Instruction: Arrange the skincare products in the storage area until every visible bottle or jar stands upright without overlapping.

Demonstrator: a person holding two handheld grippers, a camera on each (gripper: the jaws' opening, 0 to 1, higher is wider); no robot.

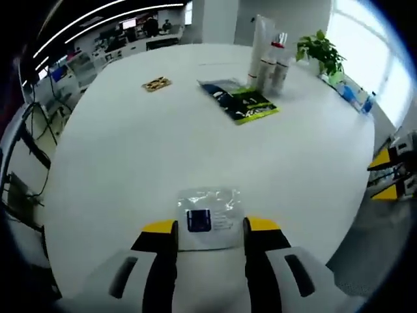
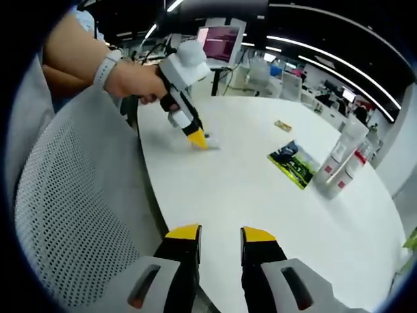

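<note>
A tall white tube [image 1: 262,45] and two shorter white bottles with red bands [image 1: 277,64] stand upright together at the far side of the round white table [image 1: 130,163]. In the right gripper view the same cluster [image 2: 340,160] stands at the right. A small clear packet with a blue label [image 1: 208,216] lies flat on the table between the jaws of my left gripper [image 1: 211,225], which is open around it. A hand holds that left gripper [image 2: 199,140] tip-down on the packet [image 2: 212,142]. My right gripper [image 2: 220,233] is open and holds nothing, above the table's near edge.
A green and black pouch [image 1: 242,103] lies flat near the bottles, also in the right gripper view [image 2: 293,163]. A small brown item [image 1: 156,83] sits further left. A potted plant [image 1: 320,51] stands behind the bottles. A grey mesh chair [image 2: 65,195] is beside the table edge.
</note>
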